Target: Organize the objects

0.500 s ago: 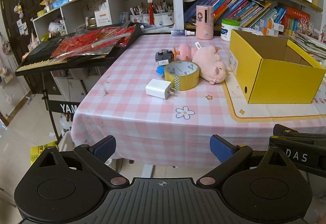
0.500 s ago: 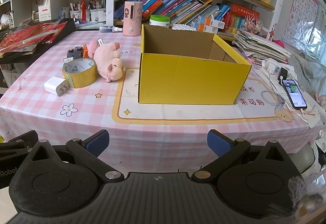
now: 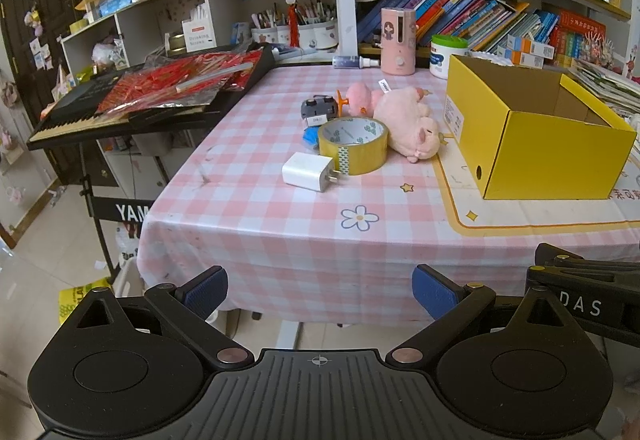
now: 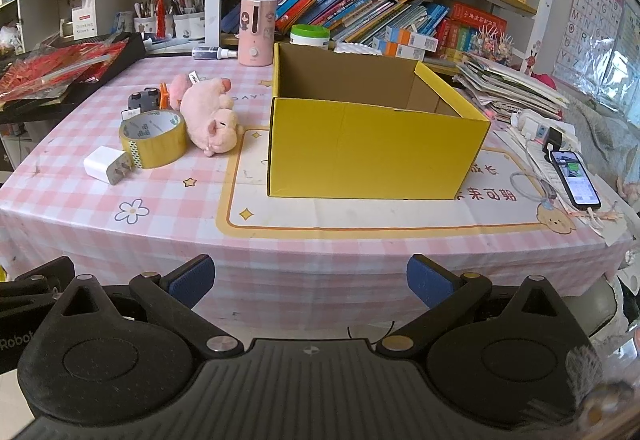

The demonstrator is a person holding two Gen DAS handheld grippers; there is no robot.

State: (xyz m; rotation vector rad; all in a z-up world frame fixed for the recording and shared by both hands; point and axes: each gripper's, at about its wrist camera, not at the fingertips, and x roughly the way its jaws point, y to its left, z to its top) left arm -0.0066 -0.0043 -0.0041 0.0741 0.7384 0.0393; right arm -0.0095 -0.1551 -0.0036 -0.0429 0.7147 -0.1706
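Landmark: yellow box [image 4: 376,152] is sitting open-topped on the counter [image 4: 304,240], which is wearing a pink checked cloth.
Left of box: pink plush pig [image 3: 404,124] is lying on its side just beside the box wall.
Tape: yellow tape roll [image 3: 353,145] is resting against the pig, on the side away from the box.
Charger: white charger [image 3: 308,172] is touching the tape roll, farther from the box.
Behind tape: small dark gadget [image 3: 318,107] is sitting behind the tape roll.
Right of box: phone [image 4: 574,178] is lying among cables.
Behind box: pink canister [image 4: 257,30] and green-lidded tub [image 4: 310,36] are standing.
Left gripper [image 3: 318,290]: jaws are standing wide, released, nothing between, hanging off the counter's near edge.
Right gripper [image 4: 310,280]: jaws are released too, facing the box.
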